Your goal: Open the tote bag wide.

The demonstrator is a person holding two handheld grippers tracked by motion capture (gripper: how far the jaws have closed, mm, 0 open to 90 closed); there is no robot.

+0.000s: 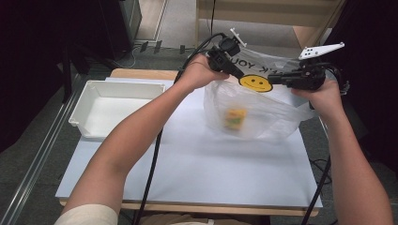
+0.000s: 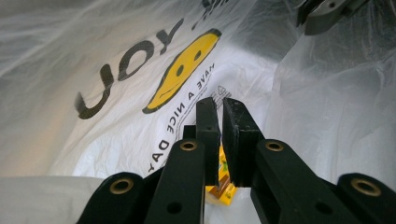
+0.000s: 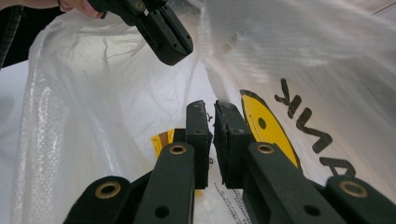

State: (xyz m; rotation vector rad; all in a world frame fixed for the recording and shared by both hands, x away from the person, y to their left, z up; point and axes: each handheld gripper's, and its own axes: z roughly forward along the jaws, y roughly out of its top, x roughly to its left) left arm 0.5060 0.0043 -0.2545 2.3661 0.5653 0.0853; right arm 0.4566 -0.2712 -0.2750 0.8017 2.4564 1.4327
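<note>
The thin, soft and slippery bag (image 1: 263, 110) is held up over the tabletop (image 1: 197, 164) by its rim, where it is best gripped, with the fingers of the left gripper (image 1: 233, 70) and right gripper (image 1: 278, 78) clamped together on it.

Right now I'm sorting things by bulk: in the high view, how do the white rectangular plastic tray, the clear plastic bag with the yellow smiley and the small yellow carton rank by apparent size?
Largest to smallest:
1. Clear plastic bag with the yellow smiley, though it's held up nearer the camera, so its lead over the tray is unsure.
2. White rectangular plastic tray.
3. Small yellow carton, blurred inside the bag.
</note>
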